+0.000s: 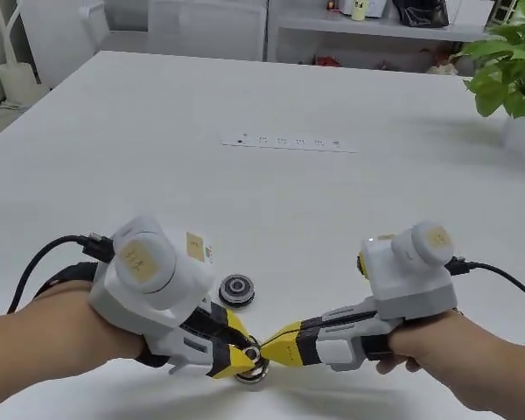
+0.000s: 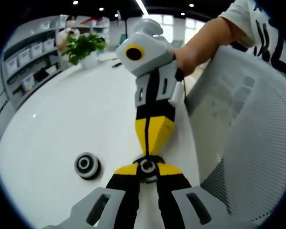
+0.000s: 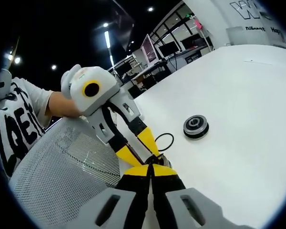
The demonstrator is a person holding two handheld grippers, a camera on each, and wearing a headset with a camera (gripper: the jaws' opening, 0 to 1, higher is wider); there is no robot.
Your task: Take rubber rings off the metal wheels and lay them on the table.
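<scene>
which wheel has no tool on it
The free wheel, lying alone farther up the table. The held wheel sits in the left tool, with the right tool at it.

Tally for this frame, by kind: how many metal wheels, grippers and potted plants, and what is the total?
Metal wheels: 2, the held wheel between the gripper tips and the free wheel lying on the table
Grippers: 2, the left gripper and the right gripper
Potted plant: 1
Total: 5
</scene>
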